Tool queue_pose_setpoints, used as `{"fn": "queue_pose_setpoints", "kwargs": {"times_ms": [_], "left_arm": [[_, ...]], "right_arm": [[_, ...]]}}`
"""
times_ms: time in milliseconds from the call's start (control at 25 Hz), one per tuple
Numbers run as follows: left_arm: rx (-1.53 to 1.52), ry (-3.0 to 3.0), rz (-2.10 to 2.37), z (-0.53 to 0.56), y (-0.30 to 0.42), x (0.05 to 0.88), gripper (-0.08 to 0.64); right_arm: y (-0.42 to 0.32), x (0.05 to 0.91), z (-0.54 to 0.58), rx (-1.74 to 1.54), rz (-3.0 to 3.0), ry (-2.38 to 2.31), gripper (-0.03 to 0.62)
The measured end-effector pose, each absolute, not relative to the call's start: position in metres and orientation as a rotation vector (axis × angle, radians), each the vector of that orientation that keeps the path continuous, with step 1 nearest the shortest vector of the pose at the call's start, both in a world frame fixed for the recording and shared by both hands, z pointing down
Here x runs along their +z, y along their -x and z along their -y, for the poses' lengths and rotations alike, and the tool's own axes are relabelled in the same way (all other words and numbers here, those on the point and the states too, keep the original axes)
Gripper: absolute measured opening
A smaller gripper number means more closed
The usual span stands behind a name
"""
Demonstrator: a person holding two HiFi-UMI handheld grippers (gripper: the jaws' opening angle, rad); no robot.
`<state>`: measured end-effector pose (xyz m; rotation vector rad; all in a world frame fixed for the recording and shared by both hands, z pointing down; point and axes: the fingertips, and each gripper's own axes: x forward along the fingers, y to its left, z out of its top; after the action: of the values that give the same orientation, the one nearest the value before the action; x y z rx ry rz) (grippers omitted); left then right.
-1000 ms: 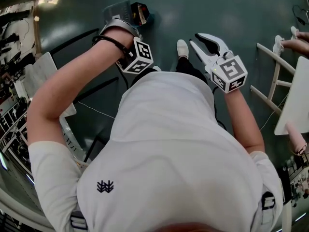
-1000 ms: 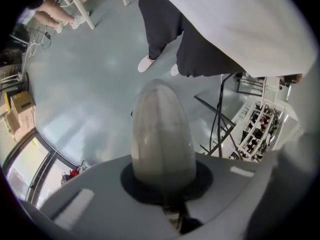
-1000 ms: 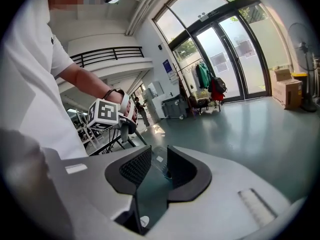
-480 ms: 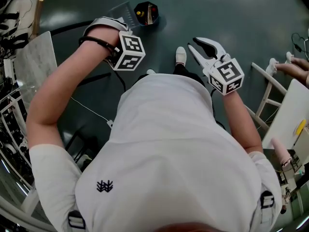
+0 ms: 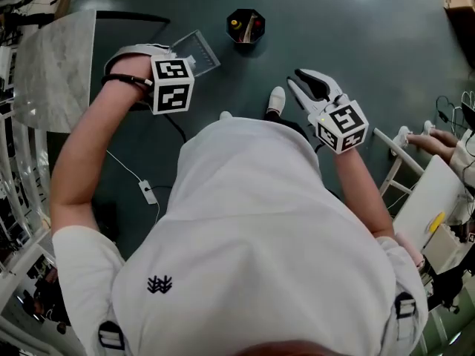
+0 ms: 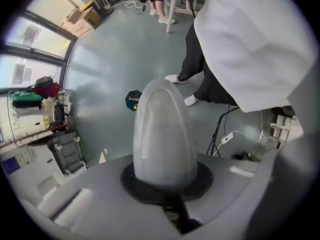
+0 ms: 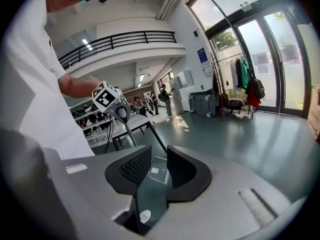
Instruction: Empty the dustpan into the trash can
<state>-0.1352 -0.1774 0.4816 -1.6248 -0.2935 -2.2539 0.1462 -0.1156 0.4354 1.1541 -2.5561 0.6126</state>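
Dustpan short of the bin
Jaws of the left gripper clench the rounded handle of the translucent grey plastic dustpan — a hold that should let the wrist tip it — near, not over, the black octagonal trash can; the right gripper gapes empty

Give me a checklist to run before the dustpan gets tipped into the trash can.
1. Left gripper shut on the dustpan handle: ok.
2. Dustpan over the trash can: not ok, it is off to the can's side.
3. Trash can top open: ok.
4. Right gripper empty, jaws apart: ok.
5. Dirt in the dustpan: cannot tell.
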Motion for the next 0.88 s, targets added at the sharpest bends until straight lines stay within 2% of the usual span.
{"fn": "queue_pose_setpoints", "kwargs": {"times_ms": [520,880], "left_arm": [[-2.324,2.261,-0.163,0.084,0.279,0.528,0.057],[-2.235,2.574,-0.314,0.016,0.31,0.549,0.055]], "right_arm": [[-0.04,0.426,0.076,0.539,2.517,-1.067,0.08],[0.009,0.429,0.037,0.55,2.491,-1.078,0.063]]}}
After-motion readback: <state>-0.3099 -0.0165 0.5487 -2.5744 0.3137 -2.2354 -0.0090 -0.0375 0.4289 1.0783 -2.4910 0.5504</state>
